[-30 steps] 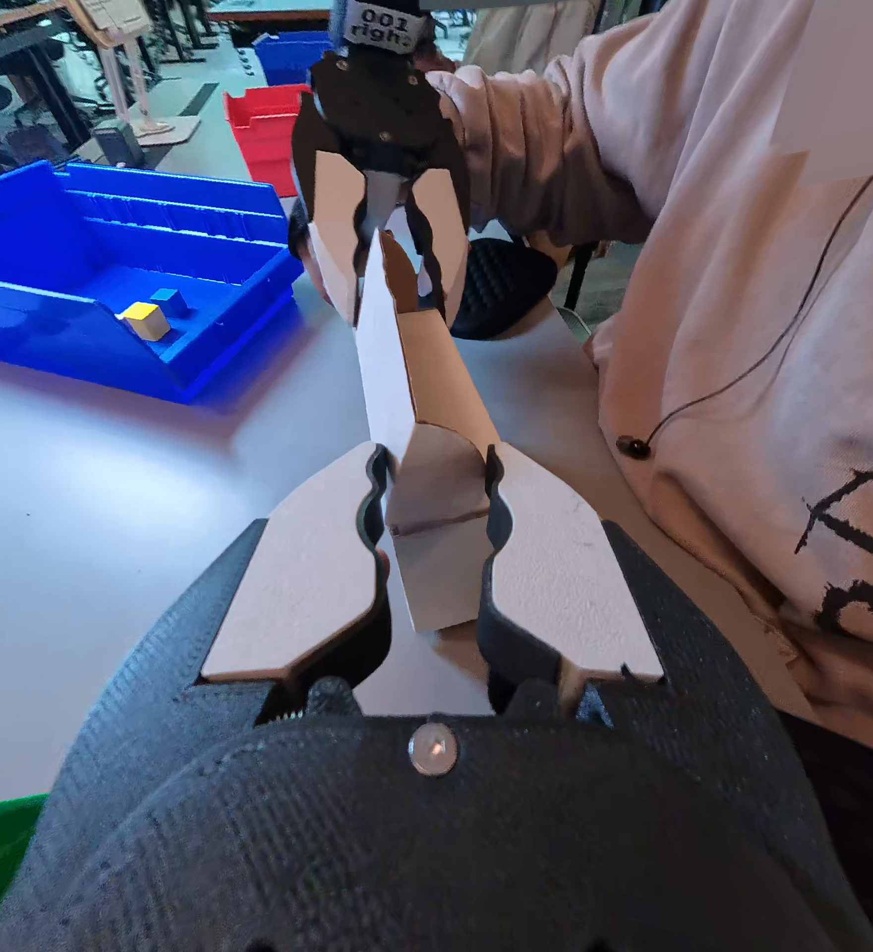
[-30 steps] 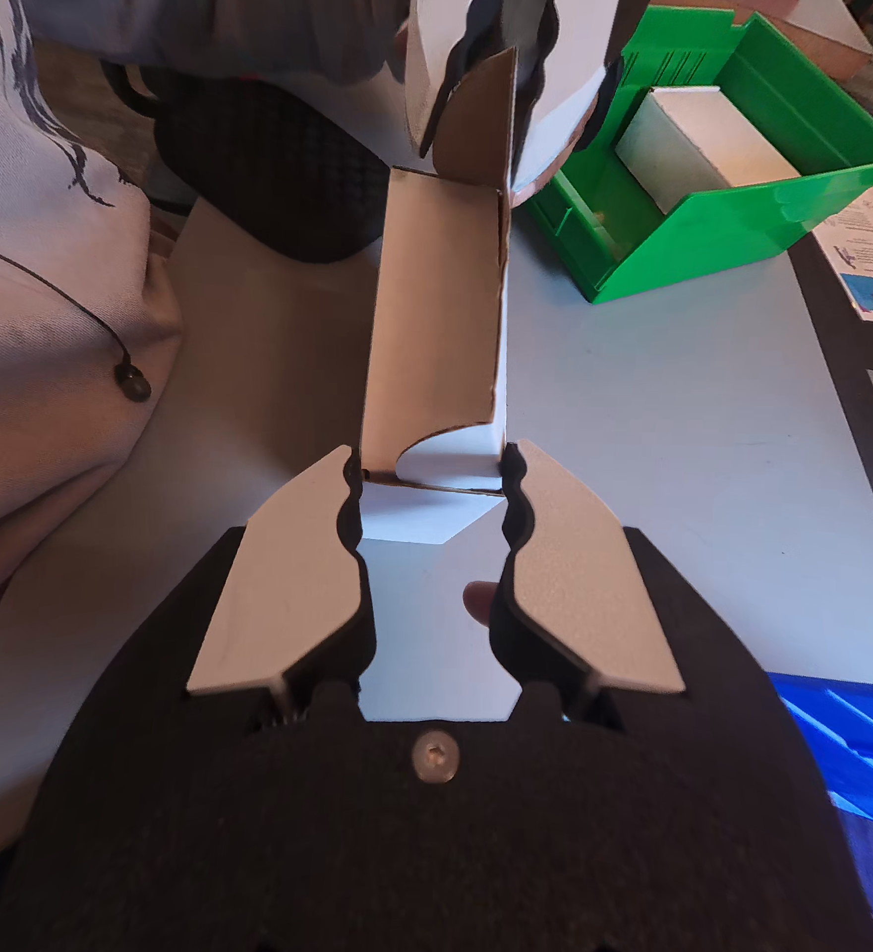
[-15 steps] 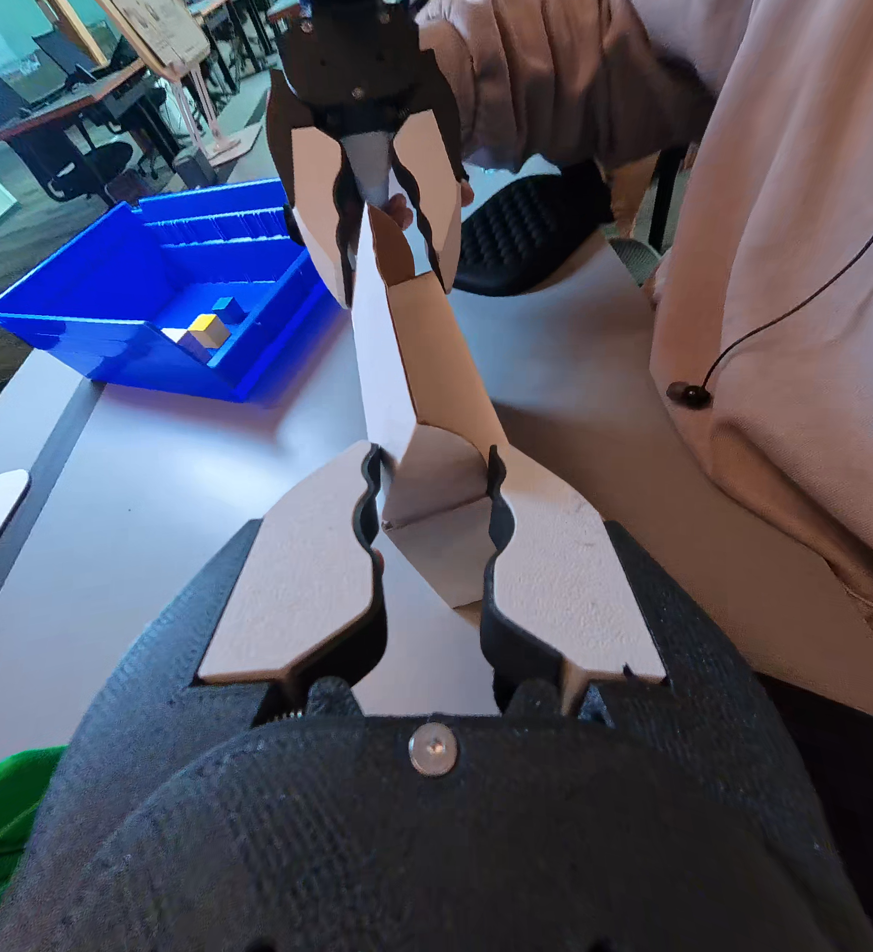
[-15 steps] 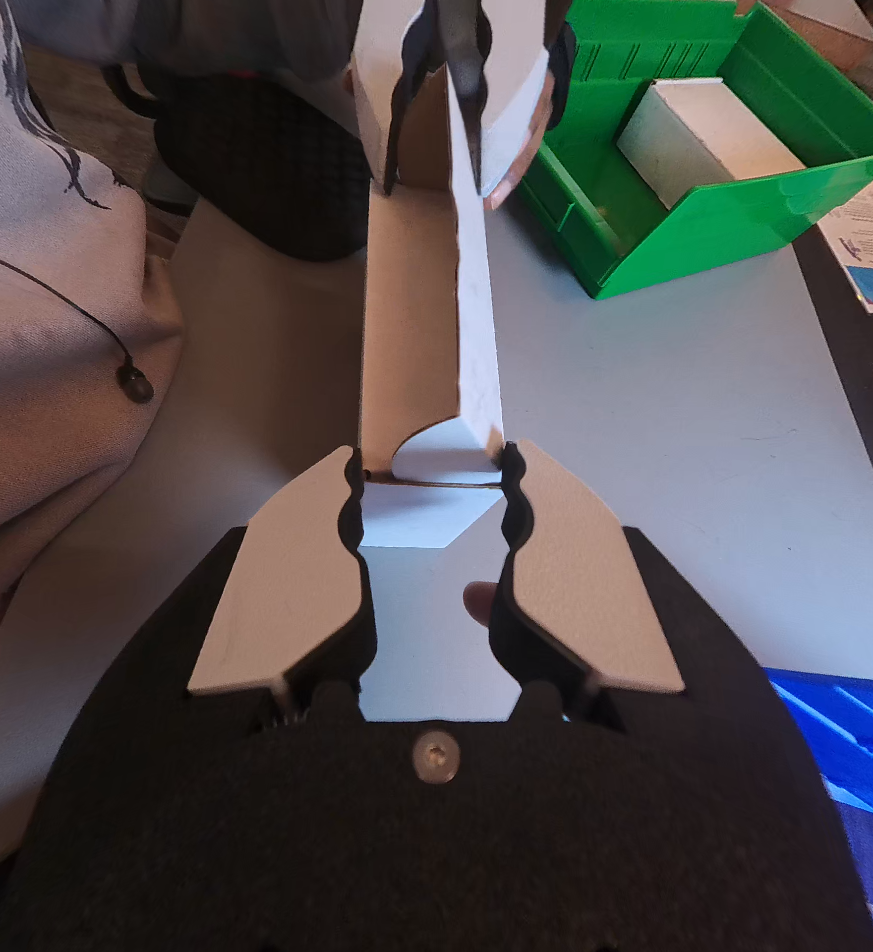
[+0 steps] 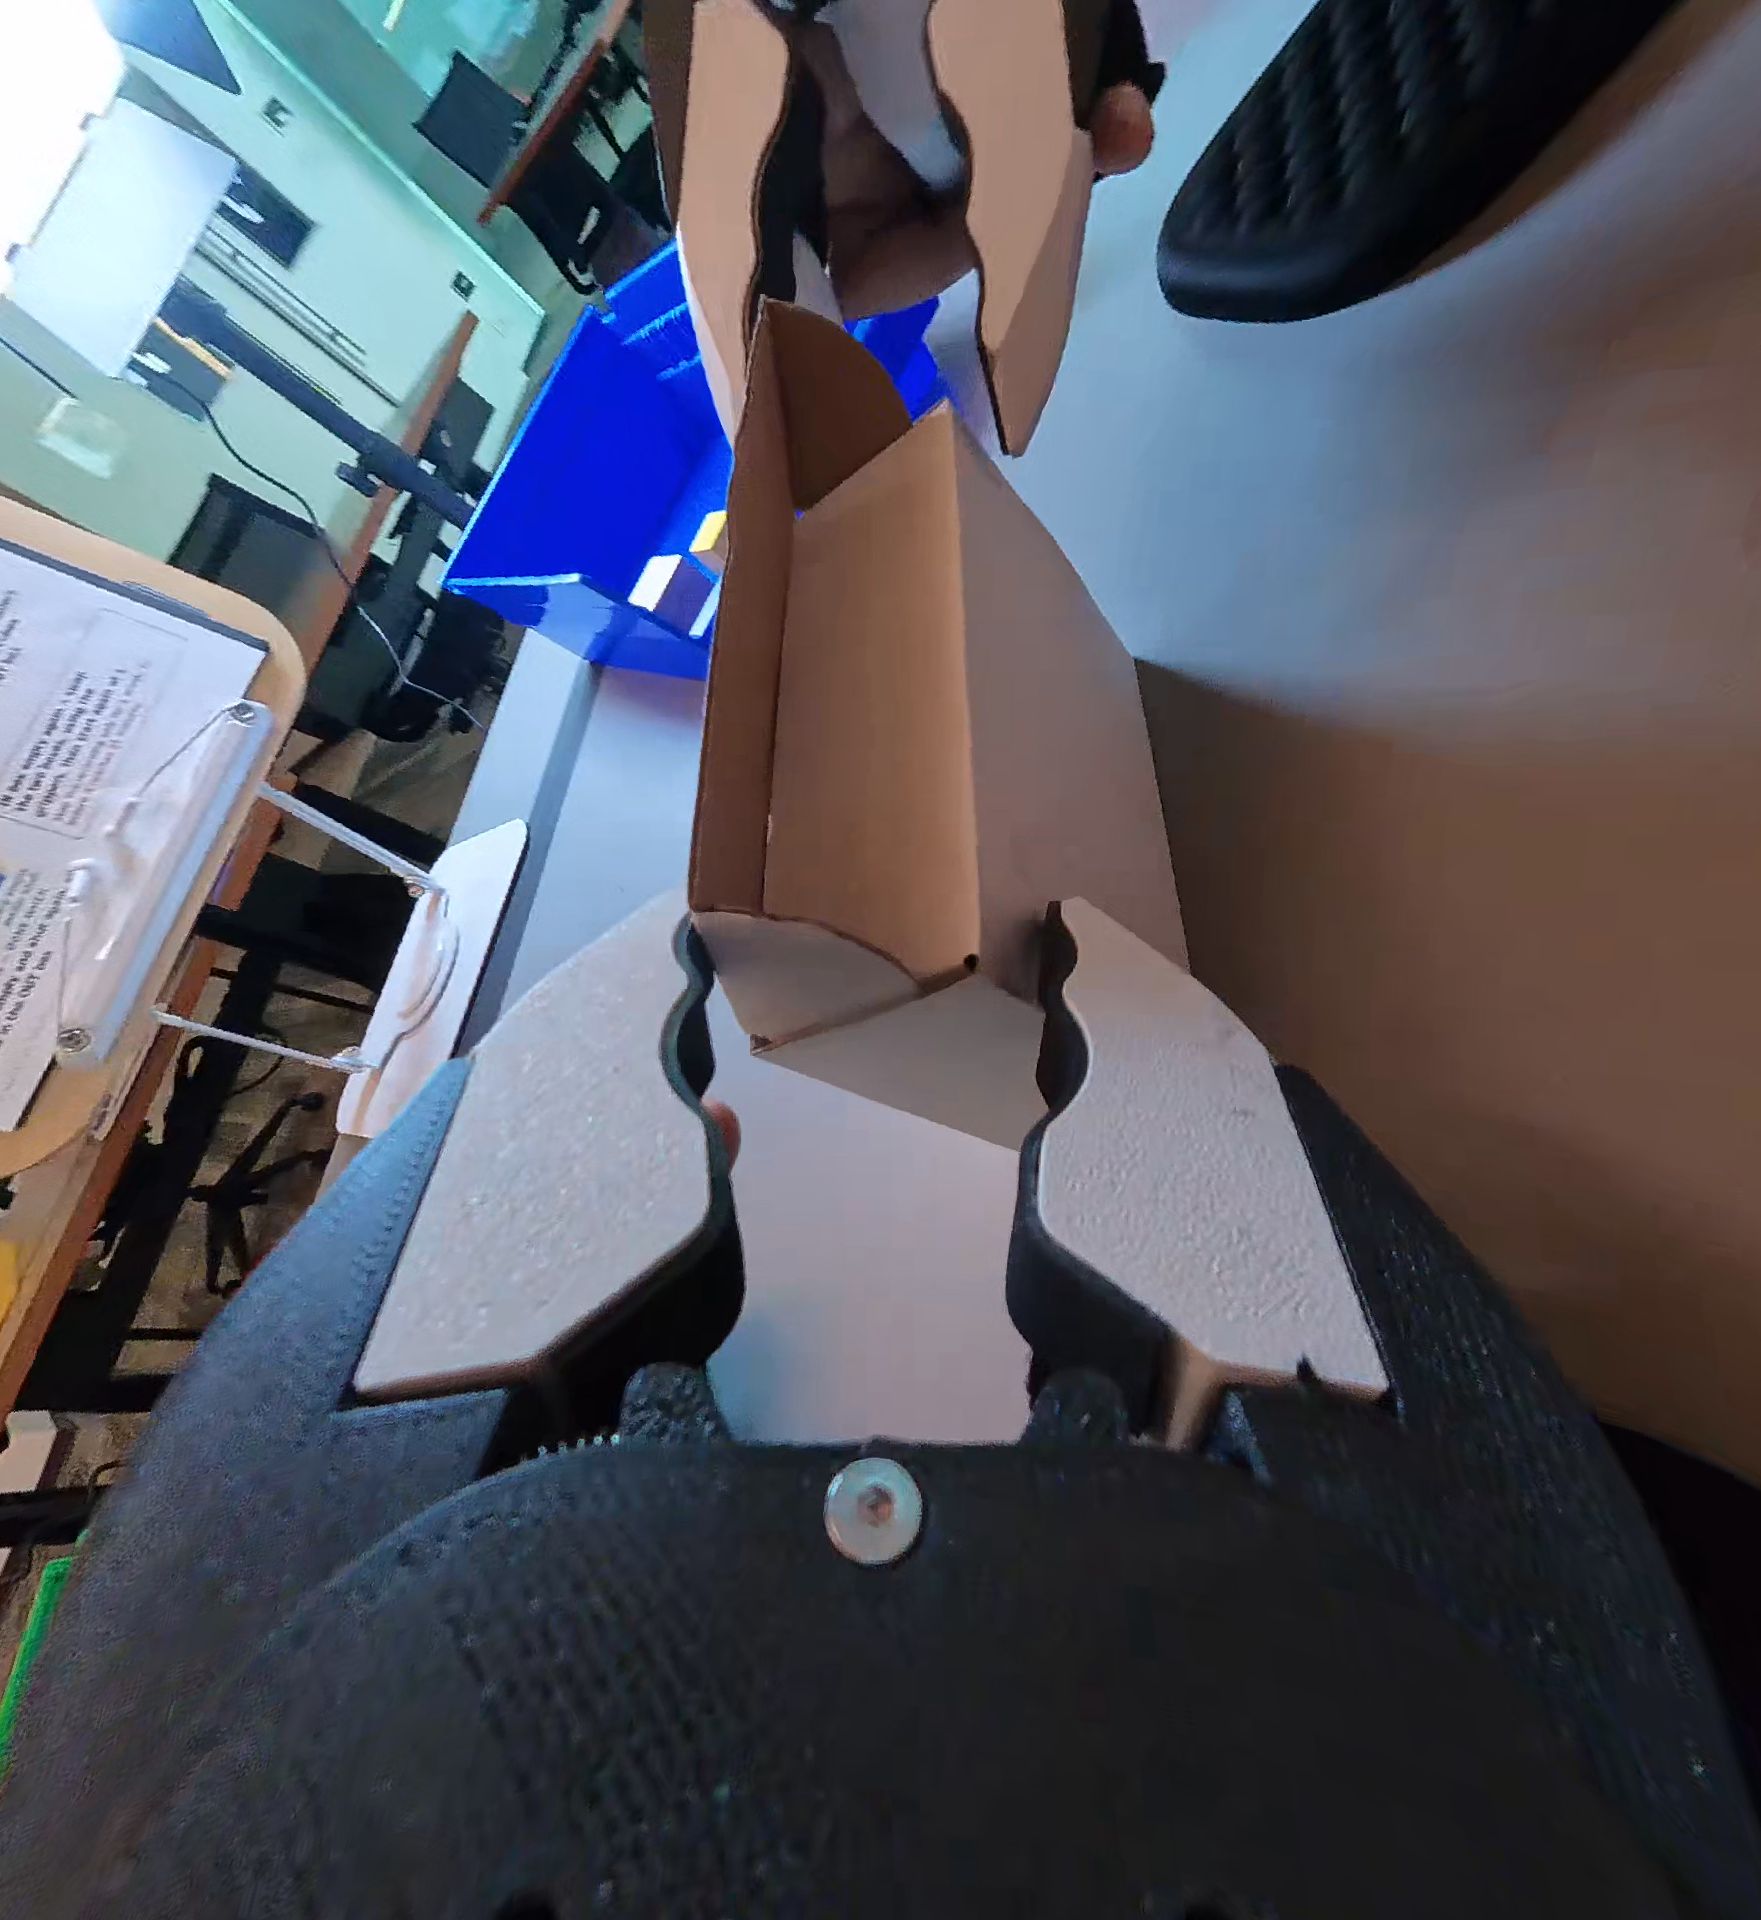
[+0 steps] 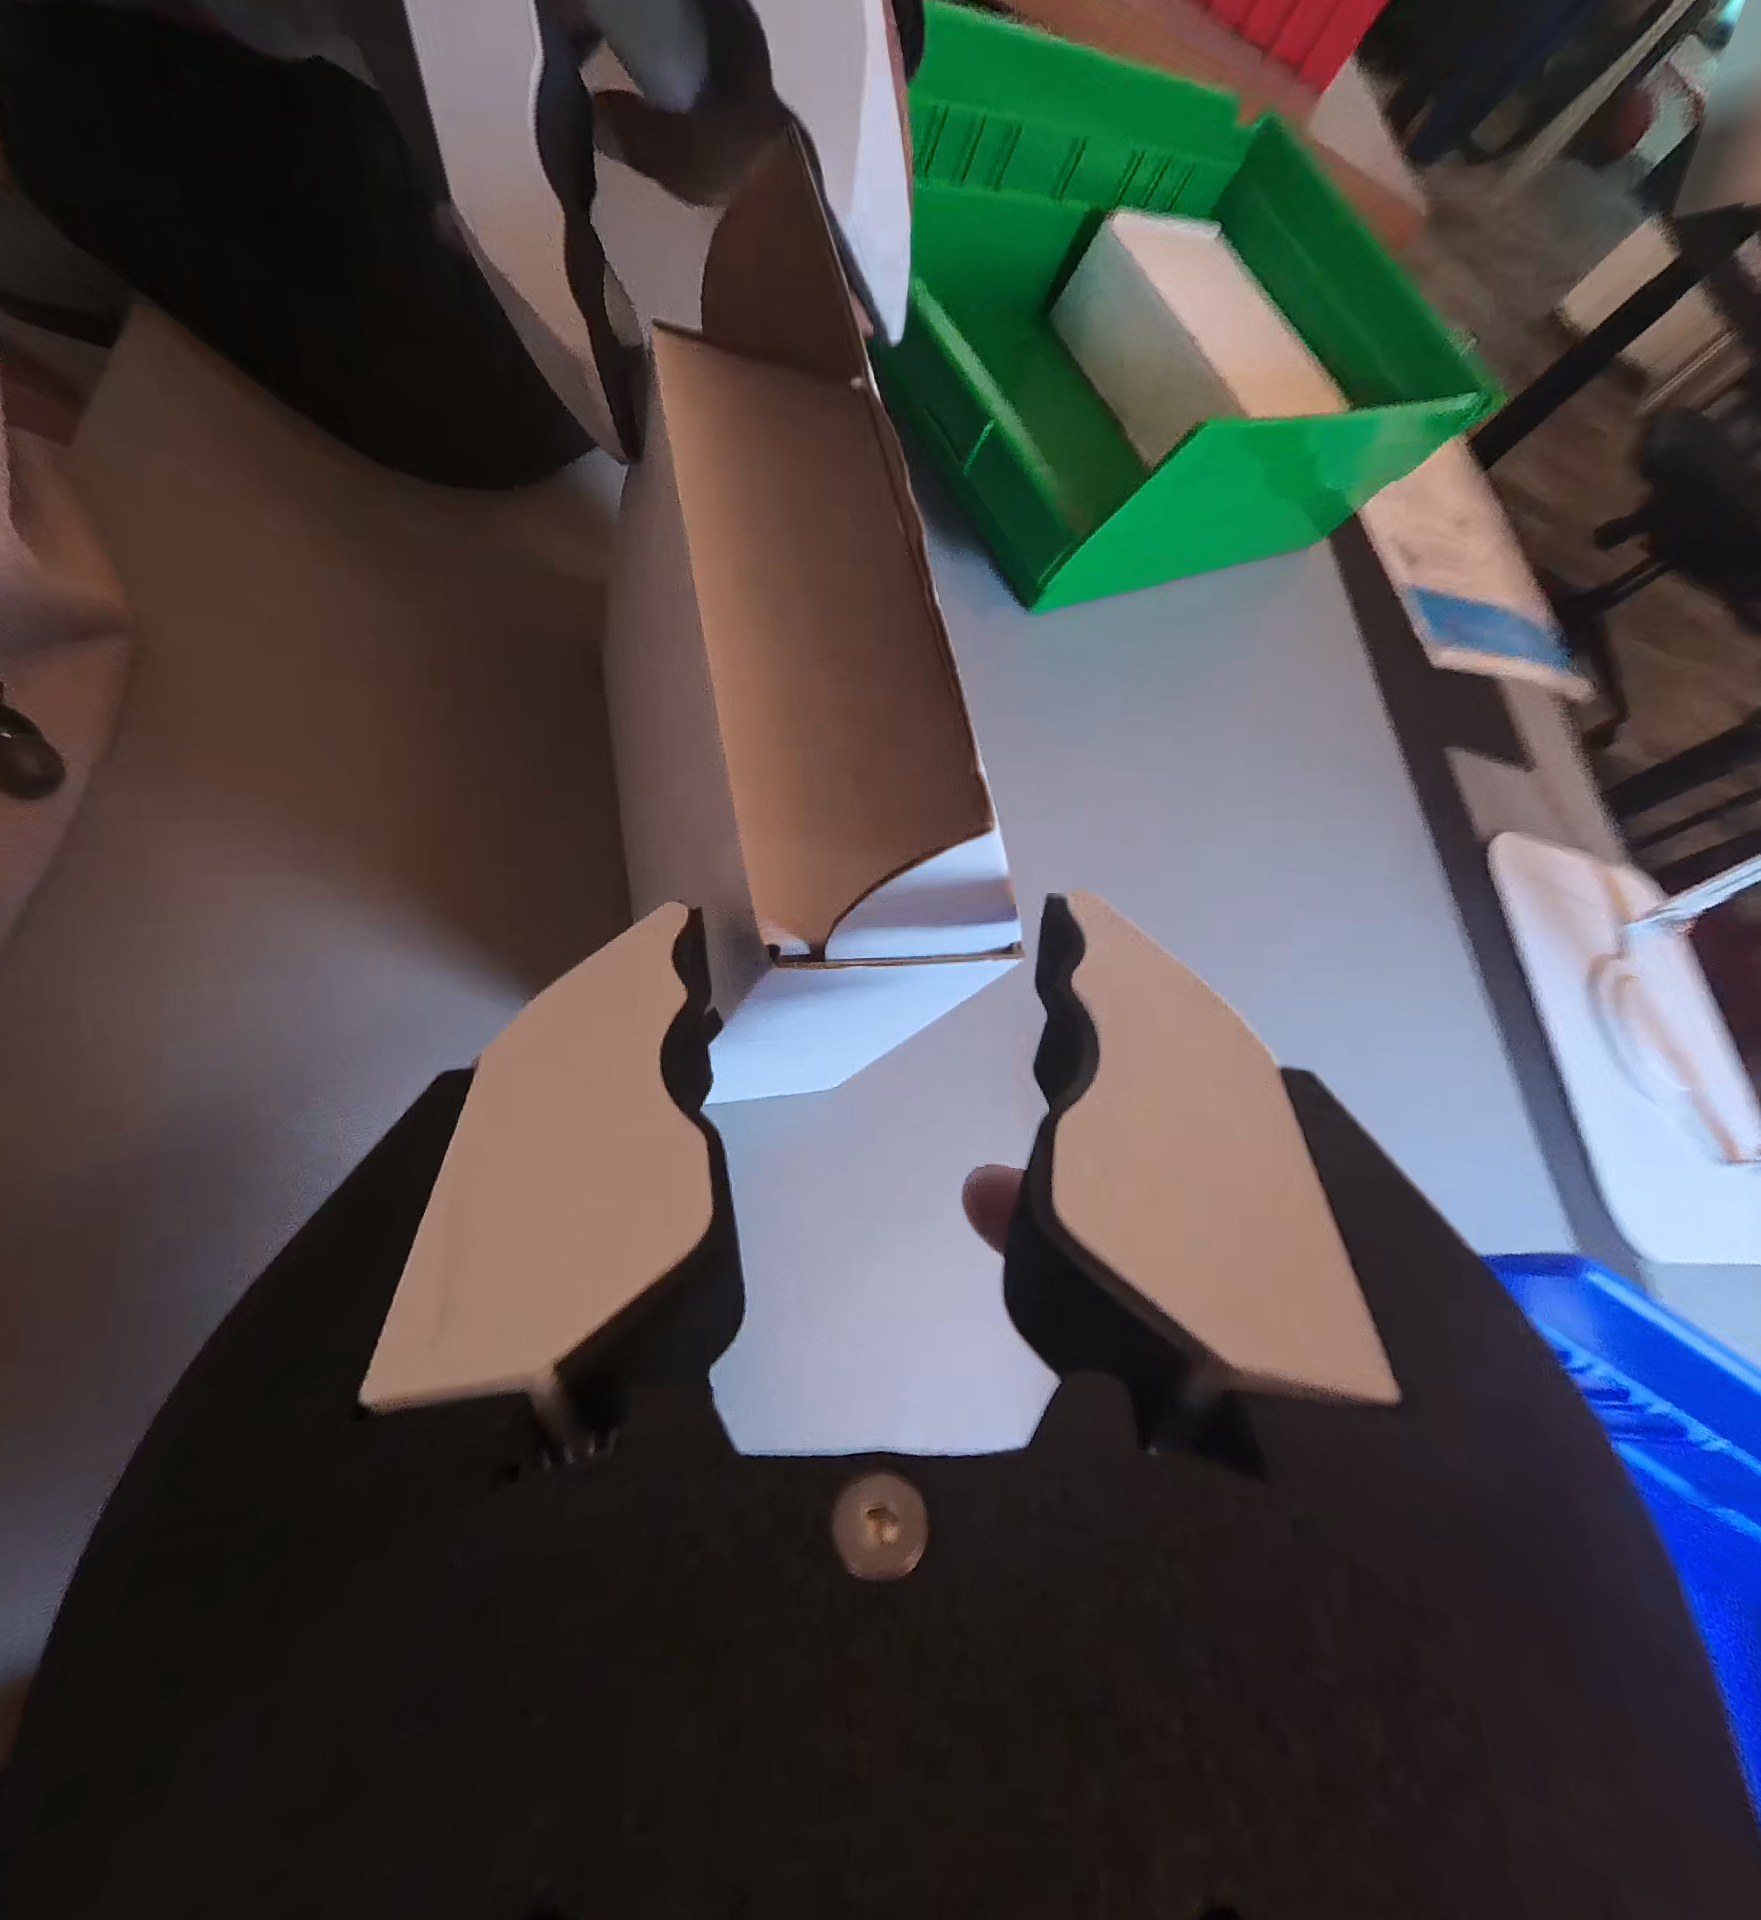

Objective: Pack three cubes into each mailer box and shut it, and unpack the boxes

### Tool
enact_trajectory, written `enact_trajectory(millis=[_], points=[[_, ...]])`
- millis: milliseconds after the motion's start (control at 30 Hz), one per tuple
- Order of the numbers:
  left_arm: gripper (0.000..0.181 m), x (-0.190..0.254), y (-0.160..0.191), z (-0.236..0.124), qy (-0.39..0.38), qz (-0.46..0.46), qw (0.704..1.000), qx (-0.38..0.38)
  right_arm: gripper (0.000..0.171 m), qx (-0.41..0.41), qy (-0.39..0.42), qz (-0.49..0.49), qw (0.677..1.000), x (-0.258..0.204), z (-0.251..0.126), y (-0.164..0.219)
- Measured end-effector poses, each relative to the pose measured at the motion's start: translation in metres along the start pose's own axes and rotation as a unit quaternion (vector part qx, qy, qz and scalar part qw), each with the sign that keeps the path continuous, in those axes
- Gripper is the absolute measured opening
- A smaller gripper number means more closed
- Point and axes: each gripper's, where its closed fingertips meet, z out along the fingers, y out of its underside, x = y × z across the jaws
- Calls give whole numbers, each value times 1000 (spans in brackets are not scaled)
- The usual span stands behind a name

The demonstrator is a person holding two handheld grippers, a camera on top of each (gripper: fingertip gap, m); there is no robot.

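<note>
While we hold the mailer box (image 5: 886,727) up off the desk (image 5: 1323,540) between the two tools, it runs lengthwise from one to the other, its brown inside showing and its lid flap open. Our left gripper (image 5: 871,997) has its fingers (image 5: 1156,1132) set against the near end panel, one on each side, so we judge it clamped there; from the right wrist view that same tool sits at twelve o'clock. Our right gripper (image 6: 865,987) meets the opposite end: its left finger (image 6: 564,1143) touches the white wall, while a sliver of desk shows between the cardboard and the other finger, so we cannot tell whether that grip is firm.

We judge the box light, thin and easily creased, with a smooth white outer face that could slip on the pads. Flaps are the weak places; corners and folded end walls, where the board is doubled, look like the best holds, taken gently and squarely.

No cubes show inside from either view. A blue bin (image 5: 595,540) at eleven o'clock in the left wrist view holds cubes (image 5: 684,587), and a green bin (image 6: 1219,478) at one o'clock in the right wrist view holds a closed white box (image 6: 1177,322).
</note>
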Motion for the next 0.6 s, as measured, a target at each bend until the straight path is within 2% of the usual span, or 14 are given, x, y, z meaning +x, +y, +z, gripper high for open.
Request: enact_trajectory(millis=[33,100,300,467,600], points=[[60,0,0,0,-6,1,1000,5,61,18,20,-26,999,0,-3,-5],[59,1,0,0,-14,9,1000,16,60,49,60,-85,993,-4,-8,-17],[46,7,0,1,-15,27,998,49,41,-14,152,-241,958,-6,-5,-4],[41,11,2,2,-12,-10,997,74,38,-44,150,-273,949,-14,2,8],[40,12,2,2,-17,-2,998,67,33,-56,146,-278,948,-13,2,7]])
